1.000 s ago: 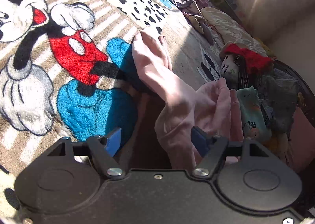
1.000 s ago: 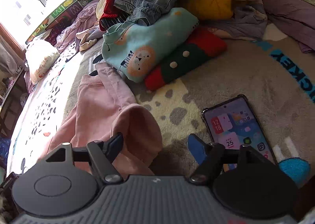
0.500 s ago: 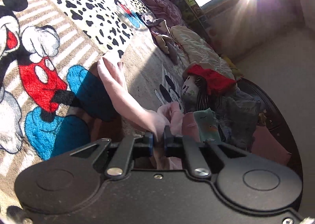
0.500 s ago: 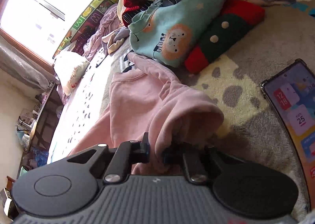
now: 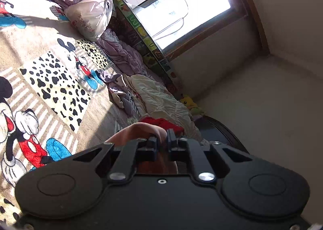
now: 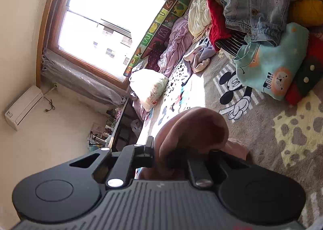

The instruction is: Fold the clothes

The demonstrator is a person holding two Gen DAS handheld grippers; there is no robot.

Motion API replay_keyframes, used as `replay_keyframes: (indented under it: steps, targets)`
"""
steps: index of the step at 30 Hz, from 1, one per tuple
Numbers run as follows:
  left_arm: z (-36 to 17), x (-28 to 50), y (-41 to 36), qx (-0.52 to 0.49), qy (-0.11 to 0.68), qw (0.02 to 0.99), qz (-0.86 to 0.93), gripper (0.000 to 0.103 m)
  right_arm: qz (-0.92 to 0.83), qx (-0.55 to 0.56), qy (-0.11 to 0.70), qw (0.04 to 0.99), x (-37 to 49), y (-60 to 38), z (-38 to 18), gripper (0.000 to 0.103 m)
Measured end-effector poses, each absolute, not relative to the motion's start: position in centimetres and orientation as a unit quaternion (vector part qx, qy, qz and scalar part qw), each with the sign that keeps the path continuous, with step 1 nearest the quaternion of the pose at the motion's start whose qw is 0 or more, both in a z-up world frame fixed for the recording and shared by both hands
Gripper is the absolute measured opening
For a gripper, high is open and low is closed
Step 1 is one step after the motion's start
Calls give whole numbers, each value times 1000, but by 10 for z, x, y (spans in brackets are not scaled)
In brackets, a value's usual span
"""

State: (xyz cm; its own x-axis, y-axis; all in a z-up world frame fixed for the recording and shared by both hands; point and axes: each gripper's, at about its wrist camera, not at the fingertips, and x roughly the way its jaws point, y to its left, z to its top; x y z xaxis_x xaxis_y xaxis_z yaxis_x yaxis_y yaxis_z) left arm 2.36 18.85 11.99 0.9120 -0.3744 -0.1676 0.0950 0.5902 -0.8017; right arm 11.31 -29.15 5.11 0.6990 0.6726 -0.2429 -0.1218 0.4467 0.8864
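A pink garment (image 5: 139, 131) bulges over my left gripper (image 5: 162, 143), whose jaws are shut on a fold of it, lifted above the cartoon-mouse blanket (image 5: 46, 80). In the right wrist view the same pink garment (image 6: 193, 127) humps up between the jaws of my right gripper (image 6: 161, 155), shut on its fabric, with a strip trailing down to the blanket (image 6: 272, 145). Most of the garment hangs below both grippers, hidden by their bodies.
A pile of clothes lies at the right: a teal lion sweater (image 6: 272, 64), a denim jacket (image 6: 254, 1), a red knit (image 6: 216, 21). A white plastic bag (image 5: 90, 17), crumpled purple bedding (image 5: 125, 52) and a pale quilt (image 5: 161, 96) line the window side. A wall stands beyond.
Both grippers went from open around the pink garment to shut on it, then rose and tilted up; the views now show the window and wall. The phone has left the right view.
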Motion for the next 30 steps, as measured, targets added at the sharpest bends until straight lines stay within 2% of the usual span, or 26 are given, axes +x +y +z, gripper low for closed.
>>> replay_keyframes:
  steps: [6,10,14,17,19,22,26,28,30]
  targets:
    - [106,64,227,-418,180,887,-77,7,266,459,310,789,162,-248,46,13]
    - [122,85,247,-407,156,899,-53,7,278,455,283,797,205,-218,62,13]
    - [147,72,258,-387,115,913,-60,7,306,435,240,812,221,-203,101,13]
    - [130,63,263,-387,127,912,-49,7,316,422,230,818,218,-202,105,13]
    - [88,58,264,-393,169,904,-26,7,306,415,253,819,216,-203,85,13]
    - [12,52,259,-397,252,882,17,7,271,419,317,807,210,-206,25,13]
    - [-102,37,244,-406,385,825,78,7,184,414,470,758,190,-205,-107,14]
    - [-129,25,239,-409,406,812,94,7,167,439,493,732,174,-211,-146,14]
    - [-130,18,237,-403,402,816,97,10,164,462,499,715,158,-219,-169,13]
